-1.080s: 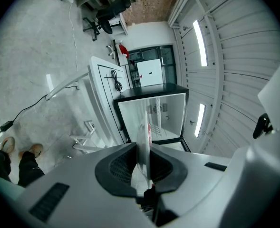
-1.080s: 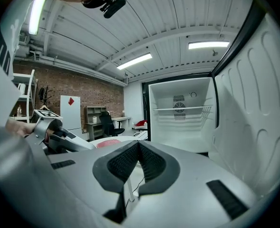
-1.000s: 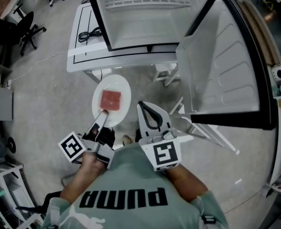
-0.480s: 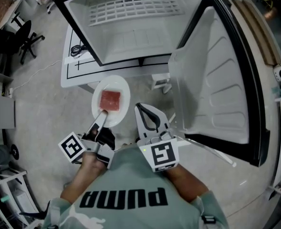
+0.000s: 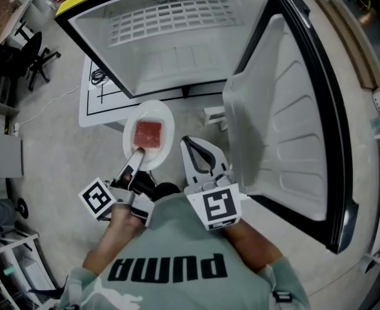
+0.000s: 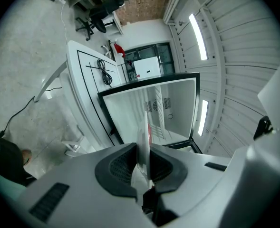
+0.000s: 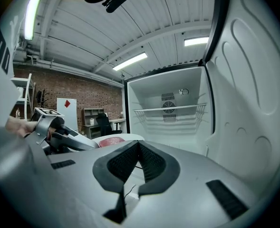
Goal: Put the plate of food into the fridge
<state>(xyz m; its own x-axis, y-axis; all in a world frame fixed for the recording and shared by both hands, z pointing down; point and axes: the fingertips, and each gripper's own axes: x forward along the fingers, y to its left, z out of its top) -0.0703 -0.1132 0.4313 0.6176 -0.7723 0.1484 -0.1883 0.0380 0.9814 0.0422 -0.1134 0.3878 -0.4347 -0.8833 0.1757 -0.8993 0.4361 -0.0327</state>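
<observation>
Just short of the open fridge, a white plate of red food is pinched at its near rim by the left gripper, the right gripper is closed on nothing, and the plate should be kept level going in.

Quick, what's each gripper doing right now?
Left gripper: shut on the plate.
Right gripper: shut, holding nothing.
</observation>
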